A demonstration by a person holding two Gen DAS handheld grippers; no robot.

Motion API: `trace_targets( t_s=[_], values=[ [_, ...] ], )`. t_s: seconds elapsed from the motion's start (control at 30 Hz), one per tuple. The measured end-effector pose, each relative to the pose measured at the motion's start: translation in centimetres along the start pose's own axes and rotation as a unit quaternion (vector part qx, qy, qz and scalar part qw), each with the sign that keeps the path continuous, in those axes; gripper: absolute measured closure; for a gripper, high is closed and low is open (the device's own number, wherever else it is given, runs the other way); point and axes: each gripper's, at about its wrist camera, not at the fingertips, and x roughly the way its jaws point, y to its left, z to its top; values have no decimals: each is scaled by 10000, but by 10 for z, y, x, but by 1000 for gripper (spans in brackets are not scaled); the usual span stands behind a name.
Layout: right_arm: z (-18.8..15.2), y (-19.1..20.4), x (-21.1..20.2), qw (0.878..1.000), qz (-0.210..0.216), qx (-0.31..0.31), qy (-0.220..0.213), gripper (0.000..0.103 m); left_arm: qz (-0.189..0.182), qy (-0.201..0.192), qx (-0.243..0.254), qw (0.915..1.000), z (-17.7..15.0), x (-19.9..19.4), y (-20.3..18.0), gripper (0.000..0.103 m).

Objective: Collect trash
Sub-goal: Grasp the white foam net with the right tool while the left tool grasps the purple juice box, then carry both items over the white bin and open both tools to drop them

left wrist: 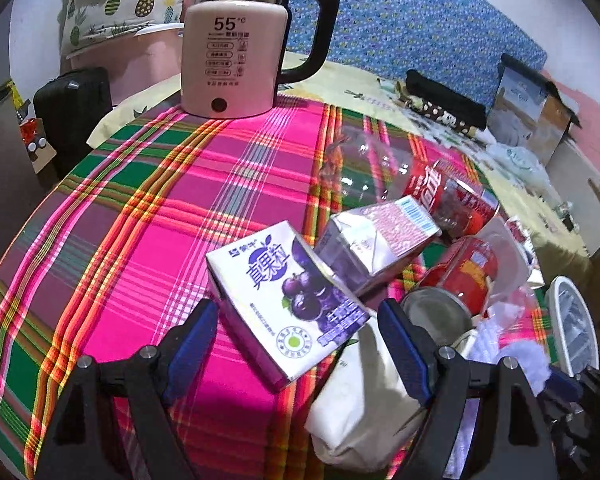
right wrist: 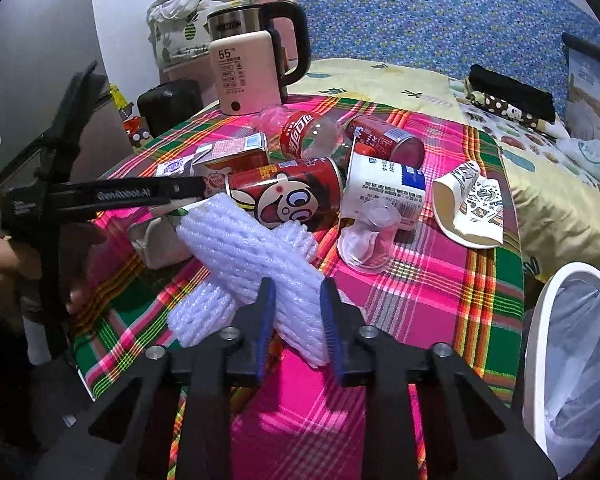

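My right gripper (right wrist: 298, 320) pinches the near end of the white foam net sleeve (right wrist: 256, 256), since it lies closest to the lined bin (right wrist: 540, 320) at the right. My left gripper (left wrist: 296, 344), jaws spread, straddles the purple juice carton (left wrist: 284, 300) without pressing it, lined up as the next piece.
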Motion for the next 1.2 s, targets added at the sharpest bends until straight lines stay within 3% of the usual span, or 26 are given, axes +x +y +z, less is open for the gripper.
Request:
trace_targets(
  t_s=[0.07, 0.2, 0.7, 1.0, 1.2],
  values=[
    [0, -1, -1, 10000, 38, 45, -6, 86, 89, -39, 21, 10000, -1, -4, 4, 20],
    [1, -2, -1, 9999, 78, 101, -18, 89, 172, -85, -39, 9998, -4, -12, 19, 40],
    [-3, 0, -16, 9992, 10, 361, -173, 90, 17, -425, -19, 9991, -16, -44, 41, 41],
    [-5, -9, -27, 9974, -126, 600, -371, 90, -249, -637, 239, 9974, -18, -70, 23, 41],
    [-11, -22, -39, 9949, -304, 816, -501, 90, -597, -741, 628, 9935, -16, -82, -11, 41]
  ],
)
